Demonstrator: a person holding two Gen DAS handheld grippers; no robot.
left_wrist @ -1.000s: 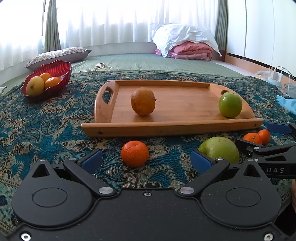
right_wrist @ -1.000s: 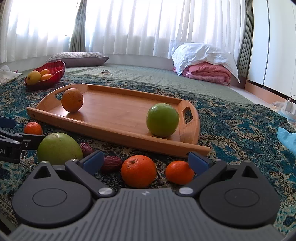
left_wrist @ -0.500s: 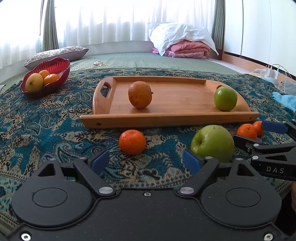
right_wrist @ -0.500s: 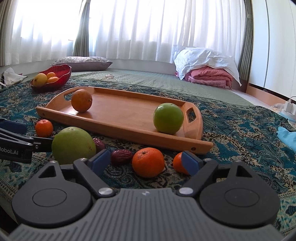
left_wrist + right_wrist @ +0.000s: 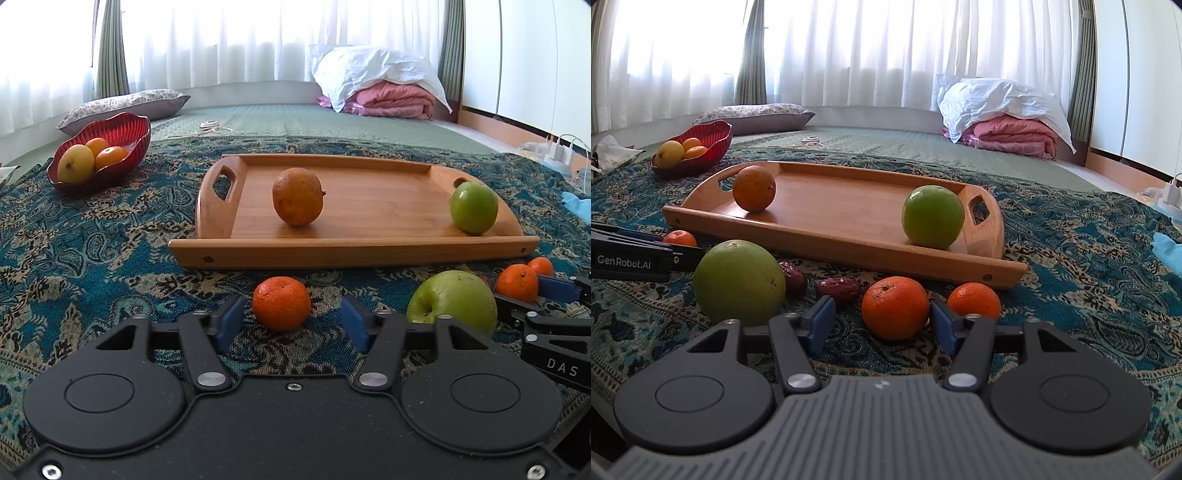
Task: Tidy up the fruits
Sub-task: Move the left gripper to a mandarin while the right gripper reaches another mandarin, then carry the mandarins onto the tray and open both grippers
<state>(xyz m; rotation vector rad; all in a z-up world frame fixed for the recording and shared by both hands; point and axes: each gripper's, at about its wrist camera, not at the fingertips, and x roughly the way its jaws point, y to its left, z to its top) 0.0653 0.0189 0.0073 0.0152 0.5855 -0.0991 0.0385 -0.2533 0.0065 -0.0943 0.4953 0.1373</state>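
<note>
A wooden tray (image 5: 369, 251) (image 5: 960, 258) lies on the patterned cloth and holds a brownish orange (image 5: 297, 195) (image 5: 754, 188) and a green apple (image 5: 474, 207) (image 5: 932, 216). In the left wrist view my left gripper (image 5: 291, 326) is open, with a tangerine (image 5: 281, 303) just ahead between its fingertips, not gripped. In the right wrist view my right gripper (image 5: 882, 326) is open, with a tangerine (image 5: 895, 307) between its fingertips. A large green apple (image 5: 453, 301) (image 5: 738, 282), a smaller tangerine (image 5: 974, 300) and two dates (image 5: 838, 289) lie nearby.
A red bowl (image 5: 122, 129) (image 5: 716, 134) with yellow and orange fruit stands at the far left. A pillow (image 5: 125, 107) and folded bedding (image 5: 388, 96) lie beyond the cloth. A blue cloth (image 5: 1169, 251) lies at the right edge.
Both grippers have moved forward and lower toward their tangerines. Both sets of jaws have narrowed around the fruit. No fruit has moved.
</note>
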